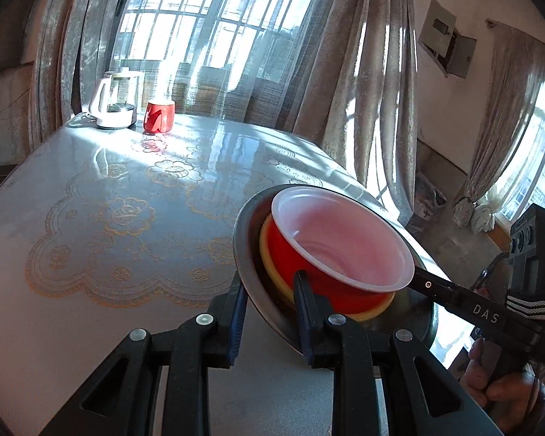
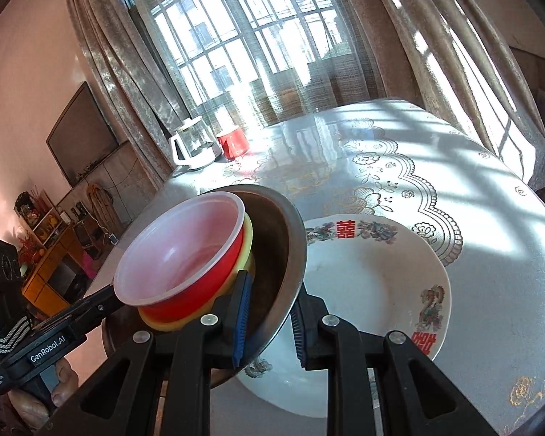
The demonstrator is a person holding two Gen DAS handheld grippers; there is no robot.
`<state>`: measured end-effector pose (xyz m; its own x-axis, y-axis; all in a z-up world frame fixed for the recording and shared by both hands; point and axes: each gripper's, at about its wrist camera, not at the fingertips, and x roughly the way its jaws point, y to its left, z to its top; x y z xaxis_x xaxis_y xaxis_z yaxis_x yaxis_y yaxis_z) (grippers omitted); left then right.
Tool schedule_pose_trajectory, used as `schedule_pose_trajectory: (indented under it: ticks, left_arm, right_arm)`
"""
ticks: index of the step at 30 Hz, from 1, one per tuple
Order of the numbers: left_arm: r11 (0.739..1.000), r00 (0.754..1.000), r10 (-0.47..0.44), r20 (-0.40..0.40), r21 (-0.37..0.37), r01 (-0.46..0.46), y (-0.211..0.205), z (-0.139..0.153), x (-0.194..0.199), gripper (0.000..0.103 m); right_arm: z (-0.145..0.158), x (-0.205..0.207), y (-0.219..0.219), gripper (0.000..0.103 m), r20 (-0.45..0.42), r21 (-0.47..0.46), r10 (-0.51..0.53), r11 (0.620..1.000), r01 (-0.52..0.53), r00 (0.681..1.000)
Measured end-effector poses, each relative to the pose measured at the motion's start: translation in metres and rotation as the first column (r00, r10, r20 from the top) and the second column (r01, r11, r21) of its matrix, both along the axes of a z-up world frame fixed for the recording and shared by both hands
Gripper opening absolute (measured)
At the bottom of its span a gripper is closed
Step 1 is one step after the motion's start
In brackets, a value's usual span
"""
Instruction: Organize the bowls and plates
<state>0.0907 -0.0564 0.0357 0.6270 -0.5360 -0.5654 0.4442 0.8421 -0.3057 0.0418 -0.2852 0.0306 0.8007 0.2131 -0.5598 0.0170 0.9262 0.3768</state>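
A metal bowl [image 1: 245, 239] [image 2: 283, 232] holds a yellow bowl [image 1: 272, 272] [image 2: 249, 243], and a red plastic bowl with a white inside [image 1: 341, 243] [image 2: 185, 254] is nested in that. My left gripper [image 1: 269, 312] is shut on the metal bowl's rim, one finger inside, one outside. My right gripper [image 2: 269, 312] is shut on the opposite rim; its arm [image 1: 465, 305] shows in the left wrist view. The stack is tilted and held above the table. A white patterned plate [image 2: 374, 283] lies on the table under it.
The table [image 1: 91, 218] [image 2: 472, 218] has a glossy lace-patterned cover. A white-and-glass kettle [image 1: 114, 100] [image 2: 194, 143] and a red mug [image 1: 160, 116] [image 2: 232, 141] stand at its far edge by the curtained window.
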Motion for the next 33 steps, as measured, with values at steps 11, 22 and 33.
schedule_pose_trajectory:
  ticks: [11,22,33]
  left_arm:
    - [0.997,0.997,-0.073,-0.035,0.03,0.074,-0.048,-0.009,0.006,0.025]
    - [0.995,0.994,-0.09,-0.065,0.04,0.093,-0.059,-0.014,0.02,0.026]
    - [0.991,0.989,-0.102,-0.103,0.077,0.11,-0.071,-0.034,0.015,0.027]
  right_arm:
    - [-0.013,-0.014,-0.045,0.022,-0.025,0.017,-0.098,0.995,0.099,0.995]
    - [-0.019,-0.011,-0.056,0.022,-0.034,0.029,-0.117,0.993,0.118,0.993]
    - [-0.036,-0.006,-0.058,0.022,-0.078,-0.049,-0.147,0.988,0.143,0.986]
